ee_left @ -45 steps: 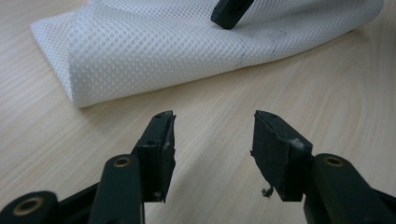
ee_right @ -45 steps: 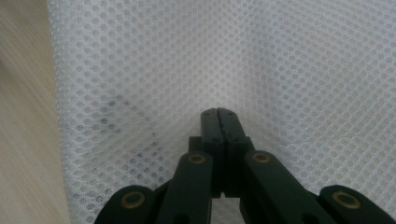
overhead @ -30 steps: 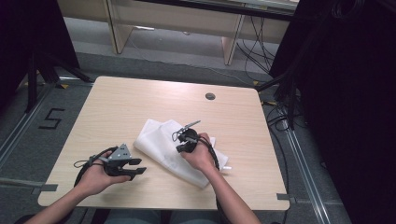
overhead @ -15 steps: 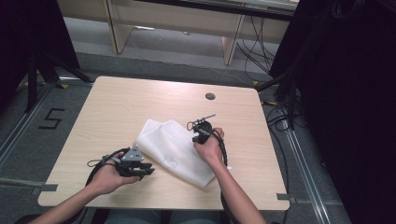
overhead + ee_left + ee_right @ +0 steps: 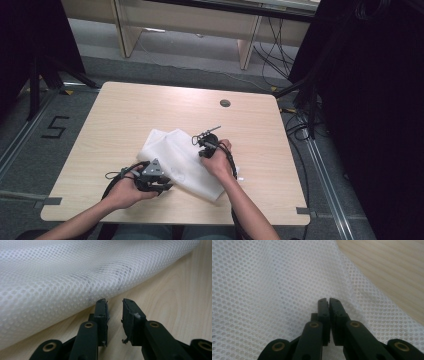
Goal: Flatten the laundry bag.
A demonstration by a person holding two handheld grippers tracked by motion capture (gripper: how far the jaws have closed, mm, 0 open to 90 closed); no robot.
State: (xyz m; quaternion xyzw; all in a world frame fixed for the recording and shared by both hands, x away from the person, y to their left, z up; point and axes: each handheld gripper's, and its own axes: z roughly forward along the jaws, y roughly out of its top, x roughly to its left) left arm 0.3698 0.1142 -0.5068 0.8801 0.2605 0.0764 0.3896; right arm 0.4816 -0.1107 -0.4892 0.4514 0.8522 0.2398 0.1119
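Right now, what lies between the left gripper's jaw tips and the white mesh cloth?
Only bare wooden table: in the left gripper view, the left gripper stands open just short of the white mesh cloth edge.

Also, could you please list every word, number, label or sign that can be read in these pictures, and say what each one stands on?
"5": marked in black on the grey floor to the left of the table.
No readable text appears on the white mesh cloth, on the left gripper or on the right gripper.
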